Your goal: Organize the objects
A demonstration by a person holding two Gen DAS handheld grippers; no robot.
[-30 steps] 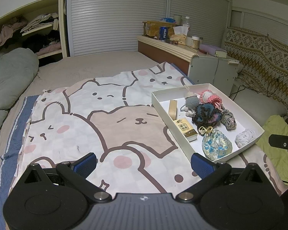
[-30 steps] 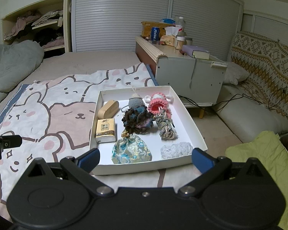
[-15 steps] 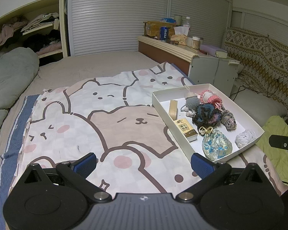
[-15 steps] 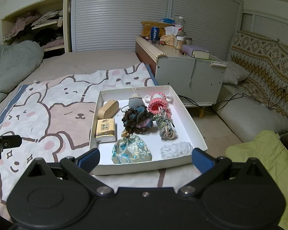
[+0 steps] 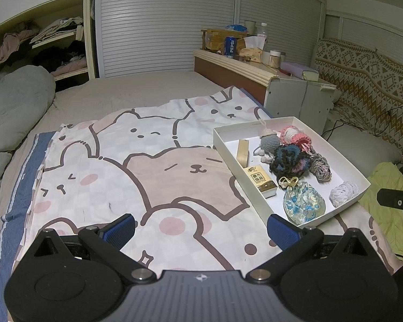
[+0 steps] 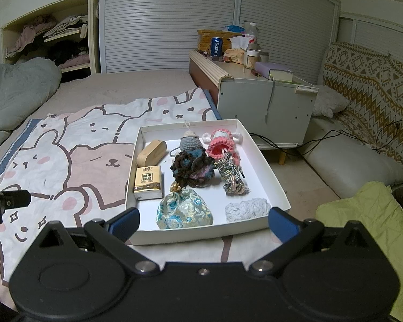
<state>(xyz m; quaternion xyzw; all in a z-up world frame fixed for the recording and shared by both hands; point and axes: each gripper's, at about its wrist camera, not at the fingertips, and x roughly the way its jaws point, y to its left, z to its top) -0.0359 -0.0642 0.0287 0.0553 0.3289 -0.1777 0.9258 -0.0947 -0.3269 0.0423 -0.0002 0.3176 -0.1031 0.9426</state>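
A white shallow tray [image 6: 260, 153] [image 5: 223, 145] lies on the cartoon-animal bedsheet [image 5: 147, 161]. In it are a wooden case [image 6: 151, 152], a tissue pack [image 6: 148, 179], a grey crochet doll [image 6: 190, 142], a pink crochet piece [image 6: 222, 147], a dark yarn flower [image 6: 192, 167], a twisted cord bundle [image 6: 232, 177], a blue brocade pouch [image 6: 184, 210] and a white crochet piece [image 6: 247, 209]. My right gripper [image 6: 203, 222] is open just before the tray's near rim. My left gripper [image 5: 201, 228] is open over the sheet, left of the tray.
A headboard shelf [image 6: 209, 61] behind the tray carries a Pepsi can [image 6: 216, 48], tissues, jars and a book. A grey duvet [image 5: 10, 112] lies at the left. A patterned couch [image 6: 370, 88], cushions, cables and a yellow-green cloth [image 6: 368, 220] are at the right.
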